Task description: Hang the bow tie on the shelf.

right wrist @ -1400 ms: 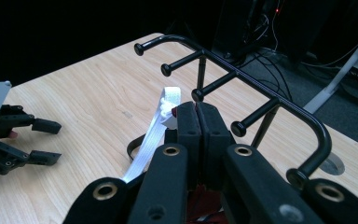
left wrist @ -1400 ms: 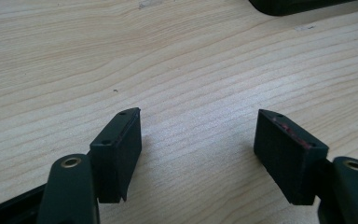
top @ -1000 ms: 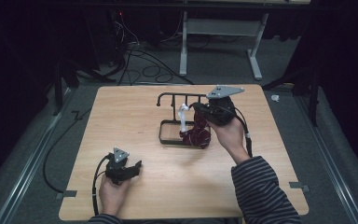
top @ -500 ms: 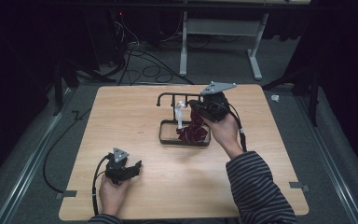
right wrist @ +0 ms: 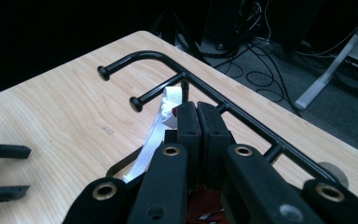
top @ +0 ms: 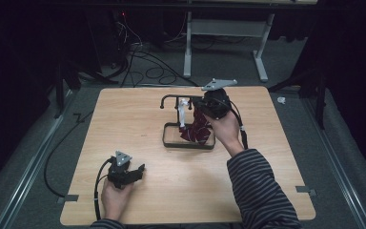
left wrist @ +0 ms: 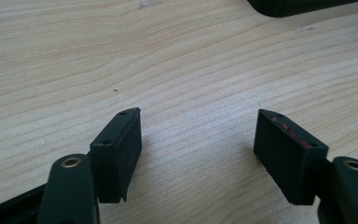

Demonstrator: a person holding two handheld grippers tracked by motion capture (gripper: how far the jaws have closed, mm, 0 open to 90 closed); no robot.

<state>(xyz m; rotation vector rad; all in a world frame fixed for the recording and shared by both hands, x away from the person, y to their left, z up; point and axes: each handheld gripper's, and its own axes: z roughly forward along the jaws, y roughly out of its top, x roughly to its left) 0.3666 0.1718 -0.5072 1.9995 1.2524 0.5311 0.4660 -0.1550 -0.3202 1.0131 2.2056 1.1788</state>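
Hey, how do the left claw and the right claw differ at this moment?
The left claw has its jaws spread wide with bare table between them; the right claw has its jaws pressed together. The left claw lies low near the table's front edge, while the right claw is raised at the black rack, above a dark red cloth. Both have black jaws, and a hand holds each.

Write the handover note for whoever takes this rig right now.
Right tool: shut, up at the black rack, by the white strap near a peg; a grip cannot be confirmed.
Left tool: open, holding nothing, low over the table near its front edge.
Dark red cloth lies bunched on the rack's base.
Done: right tool is at the rack.
Left: likely hanging the strap on a peg.
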